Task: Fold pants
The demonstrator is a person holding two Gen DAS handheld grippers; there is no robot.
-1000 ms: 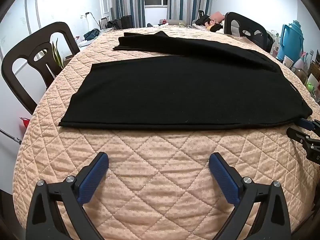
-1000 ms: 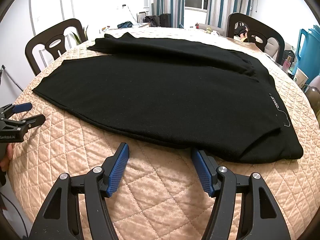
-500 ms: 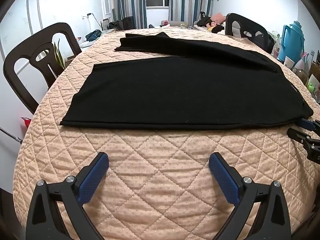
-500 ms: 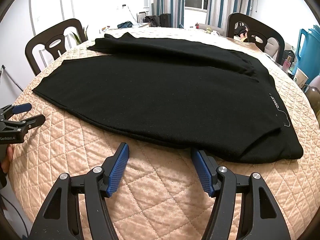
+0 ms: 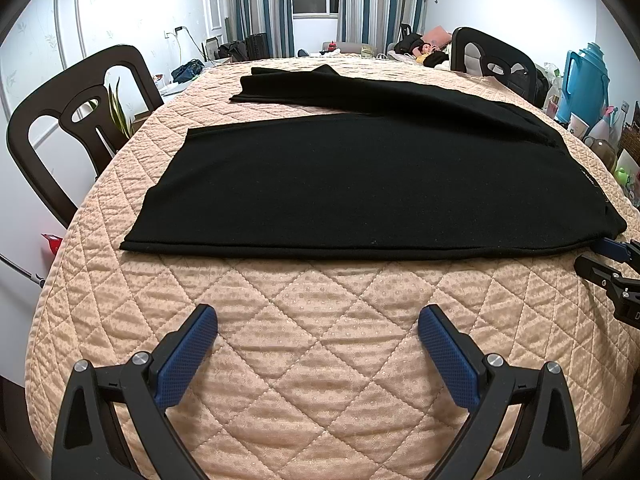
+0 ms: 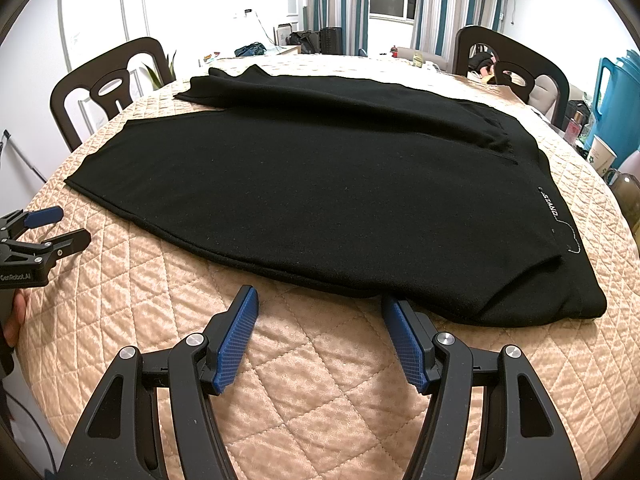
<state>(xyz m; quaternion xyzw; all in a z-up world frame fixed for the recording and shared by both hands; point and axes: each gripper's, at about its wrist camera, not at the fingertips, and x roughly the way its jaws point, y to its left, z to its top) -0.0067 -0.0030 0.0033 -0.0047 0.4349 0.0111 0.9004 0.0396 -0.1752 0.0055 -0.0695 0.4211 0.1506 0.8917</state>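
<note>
My left gripper (image 5: 318, 322) sits at the bottom centre of its view with the blue pads spread wide, nothing between them, over bare quilted cover (image 5: 320, 360) short of the pants' near edge. My right gripper (image 6: 320, 312) is likewise spread and holding nothing; its right-hand pad tip is at the hem of the black cloth, though I cannot tell whether it touches.

Nothing lies between either gripper and the cloth. Around the table I see a dark chair (image 5: 76, 120) at the left of frame, a second chair (image 5: 496, 64) at upper right, a blue jug (image 5: 584, 80) and a paper cup (image 6: 602, 158) at the right edge, and striped curtains (image 5: 280, 4) at top centre.

The black pants (image 5: 372, 184) fill the middle of both views, lying flat with the long axis running left to right across the frame. The waist end, with a small white printed mark (image 6: 552, 204), is at the right; the leg ends point left, one leg nearer and one farther, angling toward the upper left.

The print is too small to read. In the left view the right gripper is cut off at the frame's right edge.
</note>
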